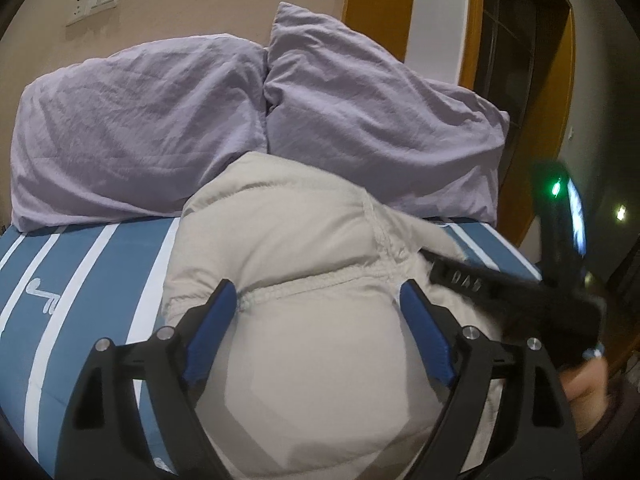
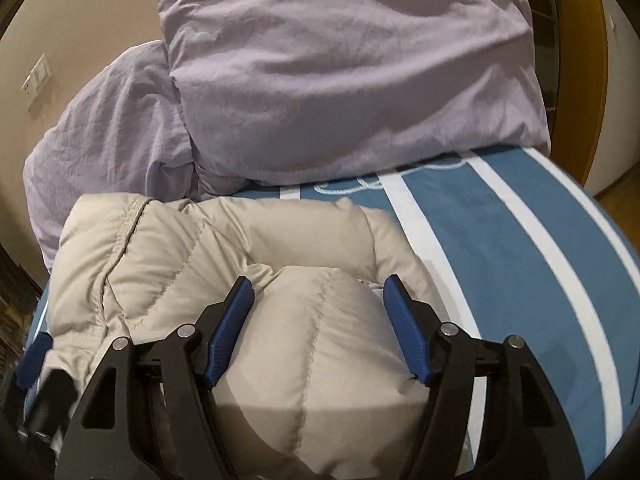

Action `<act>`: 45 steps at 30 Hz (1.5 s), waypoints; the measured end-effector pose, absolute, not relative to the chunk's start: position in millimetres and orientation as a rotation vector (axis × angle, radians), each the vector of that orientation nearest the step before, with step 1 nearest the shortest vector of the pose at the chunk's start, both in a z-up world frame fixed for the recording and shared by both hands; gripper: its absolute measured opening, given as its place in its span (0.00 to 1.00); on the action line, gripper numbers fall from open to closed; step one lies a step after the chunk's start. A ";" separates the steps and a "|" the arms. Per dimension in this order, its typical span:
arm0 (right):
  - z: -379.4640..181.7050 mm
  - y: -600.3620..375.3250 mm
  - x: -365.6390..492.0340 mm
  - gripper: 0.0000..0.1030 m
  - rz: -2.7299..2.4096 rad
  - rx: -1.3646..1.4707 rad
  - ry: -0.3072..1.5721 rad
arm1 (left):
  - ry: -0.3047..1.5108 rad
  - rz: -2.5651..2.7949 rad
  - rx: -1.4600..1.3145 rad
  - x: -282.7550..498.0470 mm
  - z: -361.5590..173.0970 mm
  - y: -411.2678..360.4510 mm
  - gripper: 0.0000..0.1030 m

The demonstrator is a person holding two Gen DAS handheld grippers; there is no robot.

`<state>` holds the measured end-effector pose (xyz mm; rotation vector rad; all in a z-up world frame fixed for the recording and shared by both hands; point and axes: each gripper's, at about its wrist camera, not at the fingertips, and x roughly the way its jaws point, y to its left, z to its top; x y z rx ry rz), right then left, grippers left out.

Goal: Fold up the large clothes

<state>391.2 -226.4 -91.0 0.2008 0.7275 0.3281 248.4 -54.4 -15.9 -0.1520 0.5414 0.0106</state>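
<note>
Garment: a beige quilted puffer jacket [image 1: 304, 320] lies bunched on the bed [image 1: 80, 280], over the blue-and-white striped cover; its far end comes close up to the two lilac pillows [image 1: 140, 128] at the head edge
Long axis: as far as the bulk shows, it runs from the near edge of the bed toward the head edge, with a stitched seam crossing it between the left fingers
Left gripper [image 1: 320, 304]: fingers spread wide, one to each side of a padded mound of the jacket; the blue pads [image 1: 216, 332] stand beside the fabric rather than squeezing it, so no pinch as I read it
Right gripper [image 2: 316, 300]: fingers spread a little less, straddling another rounded quilted section nearer the bed's right side edge; the fabric bulges up between the pads [image 2: 230, 332] and may brush them, but a firm pinch does not show
Which hand is nearer: both sit right over the jacket, just beside each other; neither has to reach
Coming move, as a judgement: each pair of fingers has its fold of jacket straight ahead and below, so closing would likely take hold
Writing: raised letters on the other gripper's body in the left view [image 1: 464, 278], seemingly "DAS", seen upside down and blurred; a white rope-like motif on the cover, no legible words; no brand visible on the jacket
</note>
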 end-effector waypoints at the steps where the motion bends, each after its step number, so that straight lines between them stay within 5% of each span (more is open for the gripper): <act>1: -93.6 -227.3 390.1 0.66 0.327 0.204 0.727 | 0.545 0.005 -0.160 248.7 -13.5 -53.8 0.82; 15: -106.4 -232.5 384.4 0.66 0.325 0.209 0.720 | 0.560 0.133 -0.148 286.0 29.8 -34.3 0.85; 45: -106.3 -233.0 378.0 0.69 0.300 0.190 0.667 | 0.653 0.267 -0.035 319.3 -34.0 -38.6 0.98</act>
